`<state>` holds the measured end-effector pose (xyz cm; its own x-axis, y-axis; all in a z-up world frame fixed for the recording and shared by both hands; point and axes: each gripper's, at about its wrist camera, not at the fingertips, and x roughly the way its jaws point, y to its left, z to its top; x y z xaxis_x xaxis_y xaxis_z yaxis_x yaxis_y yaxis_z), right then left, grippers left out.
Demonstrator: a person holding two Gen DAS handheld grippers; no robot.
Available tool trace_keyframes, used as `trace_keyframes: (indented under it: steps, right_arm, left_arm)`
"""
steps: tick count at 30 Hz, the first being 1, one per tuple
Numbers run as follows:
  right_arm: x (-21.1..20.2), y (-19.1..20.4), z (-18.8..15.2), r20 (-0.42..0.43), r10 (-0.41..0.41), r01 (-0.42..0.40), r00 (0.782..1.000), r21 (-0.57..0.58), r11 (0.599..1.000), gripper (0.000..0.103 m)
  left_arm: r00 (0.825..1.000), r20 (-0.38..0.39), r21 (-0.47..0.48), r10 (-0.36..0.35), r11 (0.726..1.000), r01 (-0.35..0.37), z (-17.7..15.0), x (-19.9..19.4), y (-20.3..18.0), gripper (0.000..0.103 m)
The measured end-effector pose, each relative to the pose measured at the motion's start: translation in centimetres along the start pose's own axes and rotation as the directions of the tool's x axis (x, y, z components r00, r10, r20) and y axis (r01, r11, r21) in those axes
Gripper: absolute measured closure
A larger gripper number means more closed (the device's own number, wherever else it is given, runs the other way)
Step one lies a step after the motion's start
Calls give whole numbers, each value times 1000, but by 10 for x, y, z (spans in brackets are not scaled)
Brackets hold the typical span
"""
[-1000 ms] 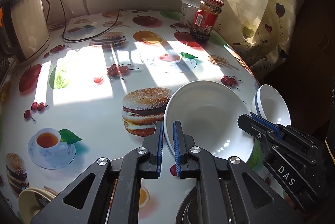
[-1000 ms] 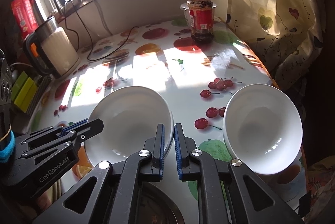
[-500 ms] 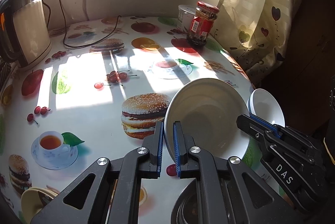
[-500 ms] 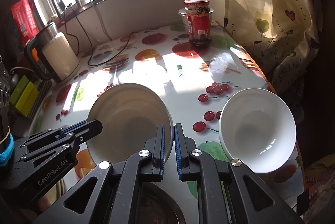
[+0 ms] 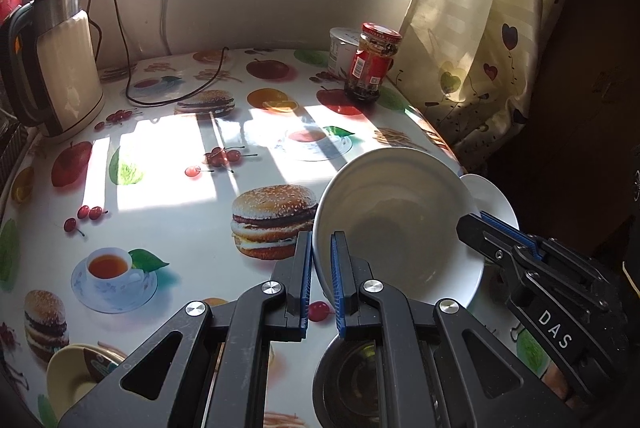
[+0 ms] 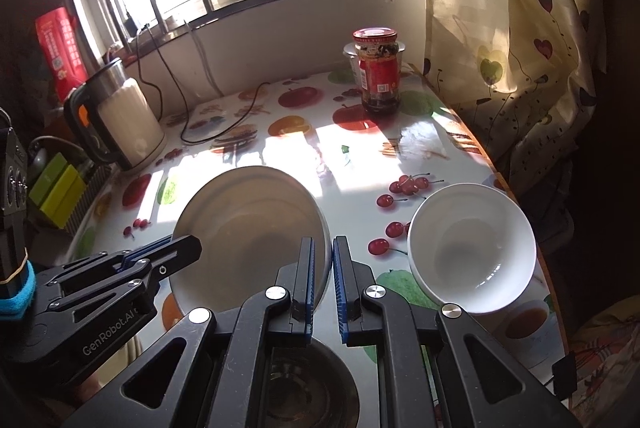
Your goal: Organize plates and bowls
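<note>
We find both grippers clamped on one white plate (image 5: pixel 396 224): the left gripper (image 5: pixel 320 268) pinches its left rim, the right gripper (image 6: pixel 323 268) its right rim, jaws narrow on the edge. The plate is tilted, its far edge raised, above the near part of the worktop (image 5: pixel 168 164). A white bowl (image 6: pixel 472 248) sits at the right edge, just beside the plate. A steel bowl (image 5: pixel 356 380) lies directly below the grippers, near side. A cream dish (image 5: pixel 76 372) shows at the near left.

We judge the step in hand to be carrying the plate to its stacking place. The next move calls for both grippers travelling together, level, clear of the bowl.
</note>
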<state>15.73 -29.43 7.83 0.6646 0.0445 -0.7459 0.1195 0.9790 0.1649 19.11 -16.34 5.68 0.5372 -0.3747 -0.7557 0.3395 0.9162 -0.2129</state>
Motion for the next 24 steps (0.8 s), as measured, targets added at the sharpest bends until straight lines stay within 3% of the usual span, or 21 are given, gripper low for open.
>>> trace_keyframes:
  steps: [12, 24]
  right_arm:
    - [-35, 6, -18, 28, -6, 6, 1000, 3, 1000, 93]
    - [-57, 3, -50, 14, -31, 30, 999, 32, 999, 93]
  left_arm:
    - [999, 27, 19, -18, 1000, 18, -15, -31, -9, 93]
    - [999, -6, 37, -40, 998, 41, -43, -39, -19, 93]
